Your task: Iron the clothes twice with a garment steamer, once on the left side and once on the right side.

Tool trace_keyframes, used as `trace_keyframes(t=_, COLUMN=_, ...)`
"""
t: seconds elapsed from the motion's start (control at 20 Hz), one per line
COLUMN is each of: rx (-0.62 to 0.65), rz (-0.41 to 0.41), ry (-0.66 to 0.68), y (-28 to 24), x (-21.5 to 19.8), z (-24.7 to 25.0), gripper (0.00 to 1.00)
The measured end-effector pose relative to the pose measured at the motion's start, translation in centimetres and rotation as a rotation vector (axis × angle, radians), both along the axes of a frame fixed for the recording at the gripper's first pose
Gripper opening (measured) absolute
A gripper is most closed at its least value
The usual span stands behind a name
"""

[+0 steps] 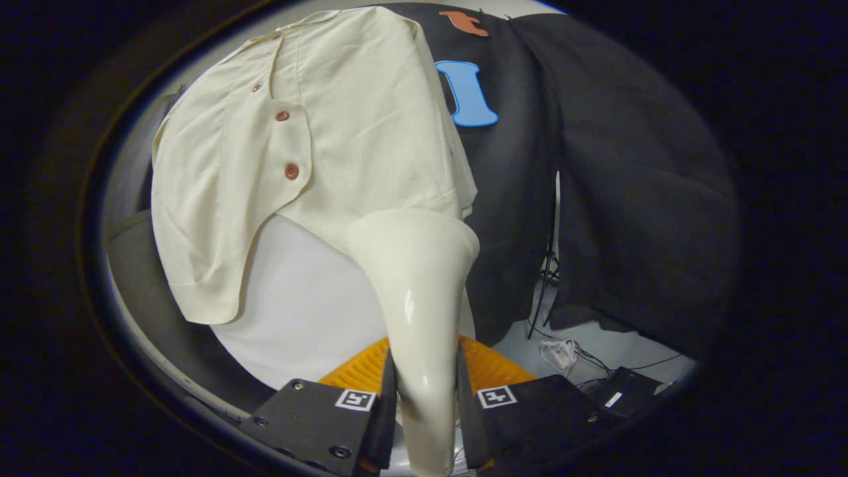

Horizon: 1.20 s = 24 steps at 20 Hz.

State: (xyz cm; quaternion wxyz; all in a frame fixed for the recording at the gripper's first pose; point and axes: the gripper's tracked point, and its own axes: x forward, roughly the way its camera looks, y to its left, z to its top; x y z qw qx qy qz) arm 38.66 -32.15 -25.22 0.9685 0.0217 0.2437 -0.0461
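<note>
Both tool (424,404) fingers clamped on steamer (417,298) handle — head against shirt (318,152)

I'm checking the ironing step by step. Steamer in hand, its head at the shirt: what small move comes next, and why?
Probably glide the steamer, clamped between both fingers of the gripper, slowly along the shirt. Its head sits at the hem on the side away from the buttons, and most of that panel lies beyond it.
</note>
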Motion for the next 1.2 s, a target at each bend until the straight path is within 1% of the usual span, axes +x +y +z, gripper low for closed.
trace_keyframes(t=0.2, rx=0.025, rz=0.009, ry=-0.052, y=1.9, x=-2.4, z=4.0, gripper=0.41)
trace_keyframes(t=0.5, rx=0.011, rz=0.04, ry=-0.164, y=6.0, x=-6.7, z=13.3, gripper=0.41)
trace_keyframes(t=0.55, rx=0.011, rz=0.052, ry=-0.183, y=7.0, x=-7.5, z=15.0, gripper=0.41)
trace_keyframes(t=0.75, rx=-0.059, rz=0.128, ry=-0.27, y=11.5, x=-10.9, z=21.8, gripper=0.41)
trace_keyframes(t=0.9, rx=-0.031, rz=0.174, ry=-0.35, y=15.5, x=-13.4, z=26.3, gripper=0.41)
trace_keyframes(t=1.05, rx=-0.042, rz=0.214, ry=-0.384, y=19.2, x=-15.5, z=29.3, gripper=0.41)
trace_keyframes(t=1.2, rx=-0.055, rz=0.229, ry=-0.412, y=22.1, x=-17.2, z=30.9, gripper=0.41)
